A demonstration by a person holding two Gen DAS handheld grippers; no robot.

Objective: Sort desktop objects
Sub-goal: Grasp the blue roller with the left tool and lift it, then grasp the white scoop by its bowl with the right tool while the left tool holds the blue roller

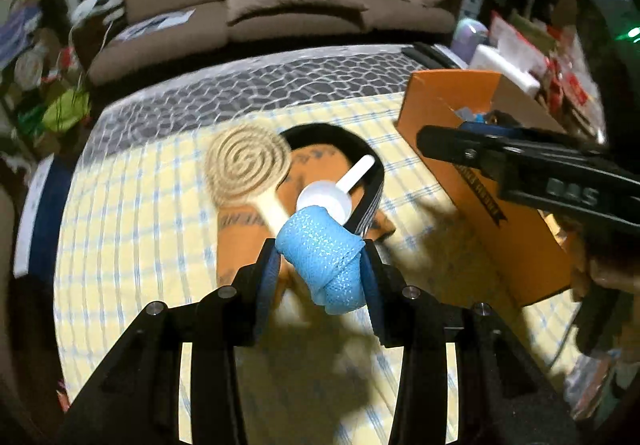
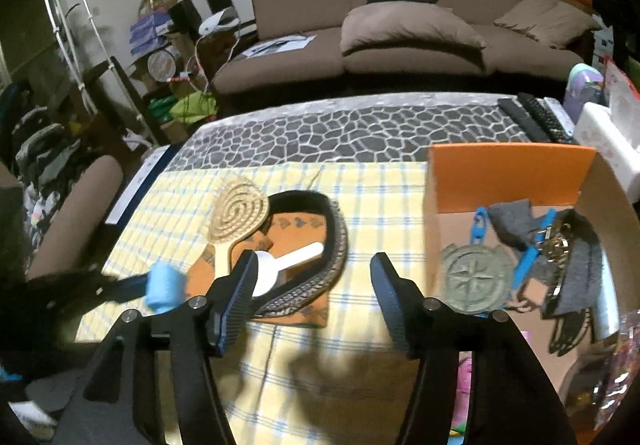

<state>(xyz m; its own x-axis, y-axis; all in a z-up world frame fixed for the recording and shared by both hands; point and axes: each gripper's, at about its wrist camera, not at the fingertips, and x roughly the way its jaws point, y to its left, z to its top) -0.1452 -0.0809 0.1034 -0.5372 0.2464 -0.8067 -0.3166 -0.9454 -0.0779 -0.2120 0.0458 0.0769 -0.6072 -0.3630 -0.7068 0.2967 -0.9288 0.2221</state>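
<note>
I find my left tongs point(image 1: 320, 265) clamped on a blue bandage roll point(image 1: 326, 255), held above the checked cloth on the counter point(image 1: 140, 245). My right tongs point(image 2: 312, 301) stand apart with nothing between them. Farther off lie the spiral brush point(image 2: 240, 211) and white scoop point(image 2: 280, 269); the orange box point(image 2: 508, 173) sits to the right.

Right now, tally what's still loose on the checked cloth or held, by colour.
Blue: 1, bandage roll in left gripper
White: 1, scoop
Tan: 1, spiral brush
Black: 1, collar
Orange: 1, bandana
Total: 5
</note>
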